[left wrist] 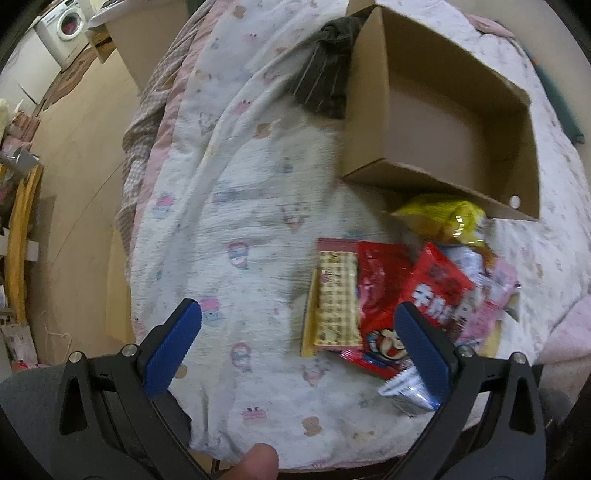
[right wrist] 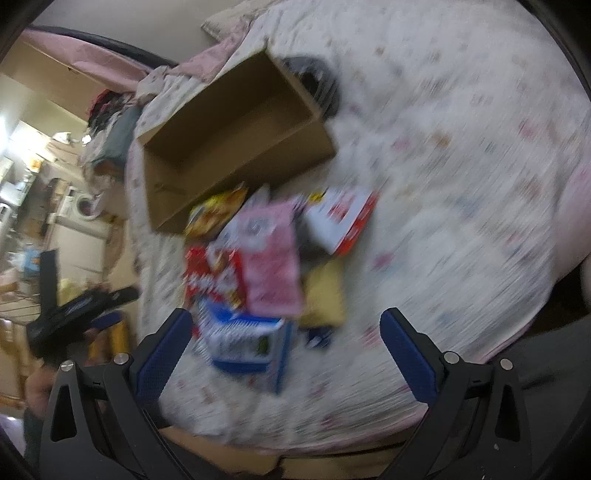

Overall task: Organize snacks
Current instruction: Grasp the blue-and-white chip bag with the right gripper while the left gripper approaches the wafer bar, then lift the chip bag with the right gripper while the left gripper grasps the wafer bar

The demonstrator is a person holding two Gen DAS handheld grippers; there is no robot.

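Note:
An empty cardboard box [left wrist: 443, 122] [right wrist: 236, 144] rests on a bed with a white patterned quilt [left wrist: 251, 229]. In front of it lies a heap of snack packets: a yellow bag [left wrist: 443, 218], a checked wafer pack [left wrist: 336, 299], red packets [left wrist: 384, 295], a pink packet [right wrist: 271, 258], a blue-and-white pack [right wrist: 243, 339] and a white-and-red box [right wrist: 341, 218]. My left gripper [left wrist: 299, 321] is open above the quilt, its right finger over the red packets. My right gripper [right wrist: 286, 332] is open over the blue-and-white pack. The right wrist view is blurred.
A dark garment [left wrist: 325, 62] lies behind the box's left side. The bed's left edge drops to a wooden floor [left wrist: 81, 155], with a washing machine [left wrist: 66, 29] beyond. The other gripper [right wrist: 81, 314] shows at the left of the right wrist view.

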